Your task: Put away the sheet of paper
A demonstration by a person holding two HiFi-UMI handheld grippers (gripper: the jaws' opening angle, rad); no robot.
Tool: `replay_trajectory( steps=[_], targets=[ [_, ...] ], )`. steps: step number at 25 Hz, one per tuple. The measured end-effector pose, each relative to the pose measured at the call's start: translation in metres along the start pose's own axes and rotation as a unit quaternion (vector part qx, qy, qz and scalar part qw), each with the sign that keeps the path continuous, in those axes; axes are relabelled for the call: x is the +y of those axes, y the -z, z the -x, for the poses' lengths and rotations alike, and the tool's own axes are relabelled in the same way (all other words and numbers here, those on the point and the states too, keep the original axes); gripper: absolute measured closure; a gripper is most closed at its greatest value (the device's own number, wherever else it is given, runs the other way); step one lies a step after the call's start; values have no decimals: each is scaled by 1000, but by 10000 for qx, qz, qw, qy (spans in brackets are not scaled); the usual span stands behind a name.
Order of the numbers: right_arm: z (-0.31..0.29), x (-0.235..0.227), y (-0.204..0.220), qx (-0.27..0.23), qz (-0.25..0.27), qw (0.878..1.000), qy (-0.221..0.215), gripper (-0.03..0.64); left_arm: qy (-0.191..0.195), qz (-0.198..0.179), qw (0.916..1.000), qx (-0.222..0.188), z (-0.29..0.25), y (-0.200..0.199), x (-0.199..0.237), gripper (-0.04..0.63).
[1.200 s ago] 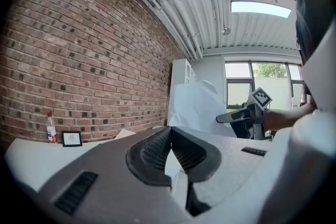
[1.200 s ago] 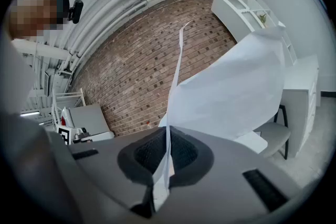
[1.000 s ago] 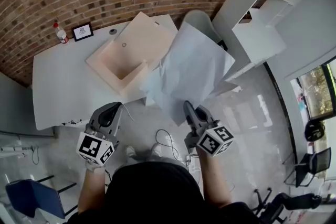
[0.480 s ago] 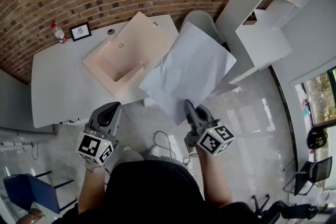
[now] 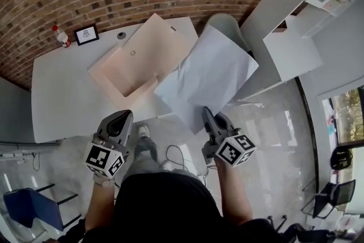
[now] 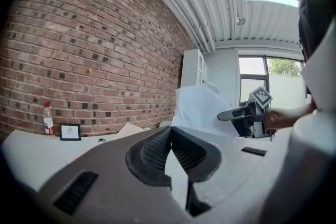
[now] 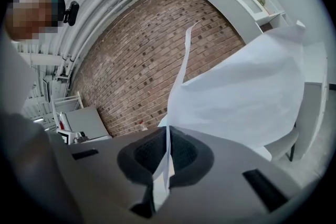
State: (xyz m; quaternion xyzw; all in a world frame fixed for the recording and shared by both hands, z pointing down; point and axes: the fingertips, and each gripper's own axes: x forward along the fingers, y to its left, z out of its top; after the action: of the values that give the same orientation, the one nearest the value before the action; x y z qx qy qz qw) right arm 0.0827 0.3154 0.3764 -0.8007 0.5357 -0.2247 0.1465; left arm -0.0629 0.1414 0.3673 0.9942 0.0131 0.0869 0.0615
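Observation:
A large white sheet of paper (image 5: 209,75) hangs in the air over the table's near right corner, beside the open beige box (image 5: 135,64). My right gripper (image 5: 205,113) is shut on the sheet's near corner; in the right gripper view the paper (image 7: 247,97) rises edge-on from between the pads (image 7: 184,152) and billows off to the right. My left gripper (image 5: 126,115) is shut and holds nothing, short of the table's front edge. Its own view shows the paper (image 6: 202,107) and the right gripper (image 6: 247,113) to its right.
The white table (image 5: 62,94) stands against a brick wall, with a small bottle (image 5: 58,36) and a framed picture (image 5: 86,34) at its back left. A white chair (image 5: 227,25) sits behind the paper, and white shelving (image 5: 296,48) stands to the right. Cables lie on the floor.
Both grippers have moved forward toward the table, the right one carrying the paper. The sheet has flattened out and now overlaps the table's corner and the box's flap.

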Motion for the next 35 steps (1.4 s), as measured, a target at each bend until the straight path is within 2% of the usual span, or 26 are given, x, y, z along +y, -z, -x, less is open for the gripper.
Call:
replay_trajectory(
  steps=[12,19,27,35],
  targets=[
    [-139,-13,-24,248,-91,9994,239,607,125,287,9995,11,-62,-12,134,592],
    [-205,-2,-36,353,34,9993,148,607,83,350,9993,51,-69,-8,184,592],
    [-261,10,-38,619,95,9978,-198,607,-311,522,9981,84,-56,-2,219,592],
    [-322,23,-30,1255,213,9871,-971,607,-1150,771,9903,125,-42,11,244,592]
  ],
)
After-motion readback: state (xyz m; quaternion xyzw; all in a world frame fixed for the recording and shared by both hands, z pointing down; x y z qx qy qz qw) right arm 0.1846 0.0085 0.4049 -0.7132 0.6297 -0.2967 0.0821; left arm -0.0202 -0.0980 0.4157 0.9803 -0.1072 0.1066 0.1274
